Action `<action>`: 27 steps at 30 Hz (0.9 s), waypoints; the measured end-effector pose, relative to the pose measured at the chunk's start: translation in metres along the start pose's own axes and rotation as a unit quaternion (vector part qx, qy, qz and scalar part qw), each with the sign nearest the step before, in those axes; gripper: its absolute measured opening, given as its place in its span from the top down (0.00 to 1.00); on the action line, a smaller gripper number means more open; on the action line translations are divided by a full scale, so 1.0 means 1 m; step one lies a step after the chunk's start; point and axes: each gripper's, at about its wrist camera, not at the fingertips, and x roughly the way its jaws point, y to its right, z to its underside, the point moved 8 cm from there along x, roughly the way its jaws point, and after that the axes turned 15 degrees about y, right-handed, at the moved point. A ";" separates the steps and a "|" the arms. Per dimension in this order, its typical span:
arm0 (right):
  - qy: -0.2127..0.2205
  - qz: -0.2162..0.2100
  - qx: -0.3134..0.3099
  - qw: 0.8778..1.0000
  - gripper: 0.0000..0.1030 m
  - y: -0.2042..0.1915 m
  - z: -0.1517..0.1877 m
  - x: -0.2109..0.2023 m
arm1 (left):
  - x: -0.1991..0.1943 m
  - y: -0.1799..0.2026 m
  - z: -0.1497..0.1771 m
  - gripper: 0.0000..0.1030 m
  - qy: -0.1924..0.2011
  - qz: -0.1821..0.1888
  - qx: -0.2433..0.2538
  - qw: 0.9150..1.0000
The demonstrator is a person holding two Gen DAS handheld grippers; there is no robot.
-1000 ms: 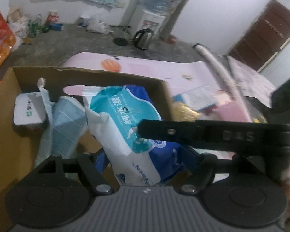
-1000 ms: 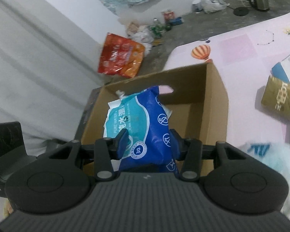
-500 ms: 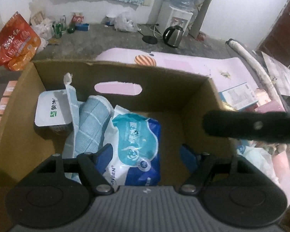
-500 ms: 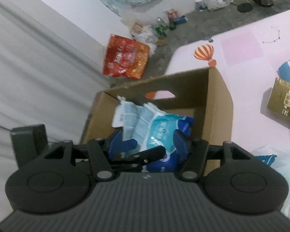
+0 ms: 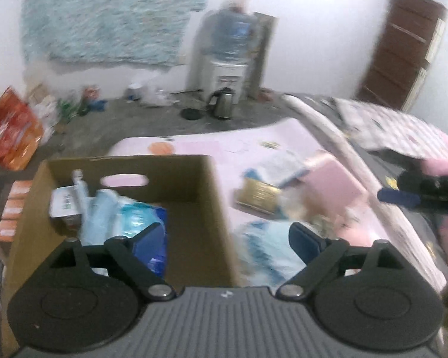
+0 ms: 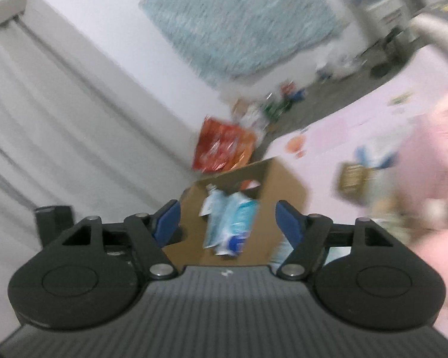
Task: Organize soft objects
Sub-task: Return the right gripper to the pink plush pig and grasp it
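Cardboard box [image 5: 212, 205]: below and ahead of both tongs; holds the blue-and-white wipes pack [image 5: 140, 223], a light blue cloth [image 5: 95, 217] and a small white carton [image 5: 62, 205].
Left tongs [image 5: 227, 238]: have just been opening; spread, nothing between them.
Right tongs [image 6: 227, 223]: likewise just opening; spread, empty, well back from the box.
Step, judged: pack delivered, pulling away.
Next: pick from the blurred soft items right of the box on the pink mat [image 5: 239, 146], perhaps the gold packet [image 5: 258, 198].

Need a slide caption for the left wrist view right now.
Open left gripper above the cardboard box, blue-and-white packs inside, more soft goods on the pink mat.
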 end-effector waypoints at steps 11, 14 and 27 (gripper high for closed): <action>0.034 0.110 0.084 0.990 0.24 0.147 0.045 -0.102 | 0.028 0.158 0.052 0.11 -0.010 0.096 0.091 0.991; 0.035 0.126 0.090 0.987 0.24 0.170 0.058 -0.088 | 0.050 0.190 0.068 0.11 -0.008 0.100 0.132 0.986; -0.017 0.142 0.121 0.982 0.23 0.228 0.069 -0.011 | 0.159 0.237 0.117 0.12 -0.106 0.100 0.216 0.966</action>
